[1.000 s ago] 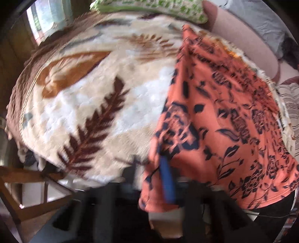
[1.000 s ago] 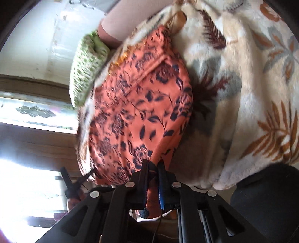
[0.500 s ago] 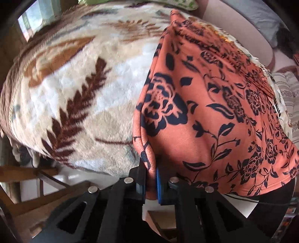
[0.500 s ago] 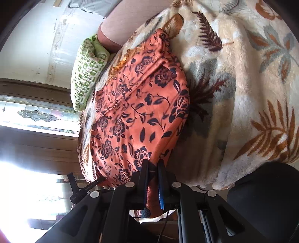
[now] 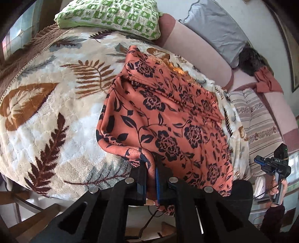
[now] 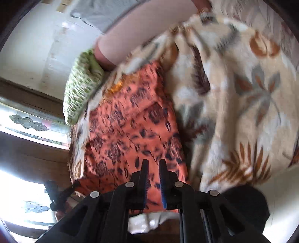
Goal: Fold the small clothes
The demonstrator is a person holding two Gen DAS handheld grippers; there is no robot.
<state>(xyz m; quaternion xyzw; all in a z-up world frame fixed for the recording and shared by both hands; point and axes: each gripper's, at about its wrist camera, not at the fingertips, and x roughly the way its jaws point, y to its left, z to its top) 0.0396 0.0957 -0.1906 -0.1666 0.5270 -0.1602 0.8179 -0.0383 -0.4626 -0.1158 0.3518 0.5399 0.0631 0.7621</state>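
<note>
An orange garment with dark floral print [image 5: 168, 119] lies on a cream leaf-patterned blanket [image 5: 48, 104]. My left gripper [image 5: 151, 168] is shut on the garment's near left corner, which is bunched between its jaws at the blanket's front edge. In the right wrist view the garment [image 6: 129, 130] lies flat below my right gripper [image 6: 153, 164], whose jaws stand a little apart with nothing between them. The right gripper also shows at the far right of the left wrist view [image 5: 271, 164], clear of the cloth.
A green patterned pillow [image 5: 112, 16] lies at the far end of the blanket, a grey pillow [image 5: 214, 28] and a pink bolster [image 5: 196, 50] behind. A striped cover [image 5: 257, 119] lies to the right. Wooden chair parts [image 5: 22, 205] stand below left.
My right gripper has let go of the garment's corner and opened, lifting above the cloth. My left gripper has drawn back, still holding its corner, and the garment lies flatter.
</note>
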